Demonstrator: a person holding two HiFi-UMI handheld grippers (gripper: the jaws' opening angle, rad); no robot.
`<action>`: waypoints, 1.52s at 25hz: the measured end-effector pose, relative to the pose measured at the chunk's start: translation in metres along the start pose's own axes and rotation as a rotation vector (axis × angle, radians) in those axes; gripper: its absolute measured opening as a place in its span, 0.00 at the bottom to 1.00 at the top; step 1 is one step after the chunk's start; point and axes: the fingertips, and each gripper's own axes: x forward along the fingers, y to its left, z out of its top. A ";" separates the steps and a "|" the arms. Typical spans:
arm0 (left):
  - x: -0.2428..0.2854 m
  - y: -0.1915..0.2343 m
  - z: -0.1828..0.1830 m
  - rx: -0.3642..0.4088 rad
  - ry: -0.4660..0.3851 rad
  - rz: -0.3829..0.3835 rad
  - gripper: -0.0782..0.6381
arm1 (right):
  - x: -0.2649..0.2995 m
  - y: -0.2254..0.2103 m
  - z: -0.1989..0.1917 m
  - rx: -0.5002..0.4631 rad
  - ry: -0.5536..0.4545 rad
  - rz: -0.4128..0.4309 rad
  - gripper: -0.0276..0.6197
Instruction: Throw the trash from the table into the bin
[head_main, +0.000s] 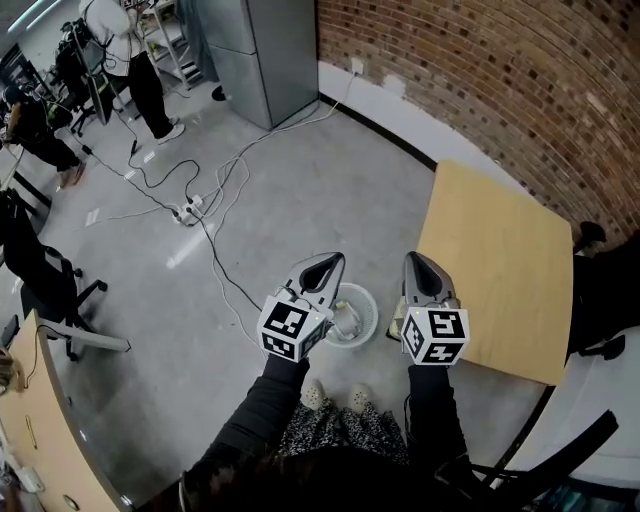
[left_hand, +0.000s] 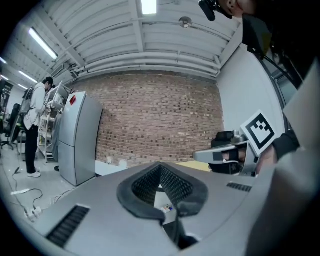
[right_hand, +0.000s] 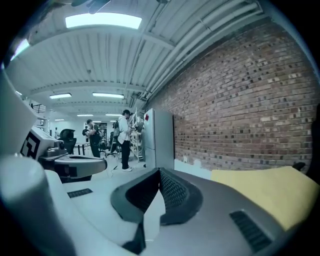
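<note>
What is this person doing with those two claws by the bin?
A person holds a gripper in each hand beside a table. The left gripper and the right gripper are shut and empty, held near a white bin on the floor. Some trash lies in the bin; none shows on the table.

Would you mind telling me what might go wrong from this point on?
1. The white bin stands on the floor right by the person's feet; a step could tip it.
2. Cables trail across the floor toward it, a tripping hazard.
3. The table looks bare, but part of it is hidden at the right, so leftover trash may be missed.
</note>
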 end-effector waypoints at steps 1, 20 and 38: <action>0.003 -0.002 0.010 0.010 -0.013 -0.004 0.12 | -0.005 -0.006 0.010 -0.005 -0.017 -0.012 0.06; 0.020 -0.053 0.071 0.055 -0.071 -0.050 0.12 | -0.058 -0.055 0.072 -0.047 -0.119 -0.070 0.06; 0.026 -0.048 0.072 0.053 -0.064 -0.012 0.12 | -0.053 -0.064 0.080 -0.044 -0.121 -0.058 0.06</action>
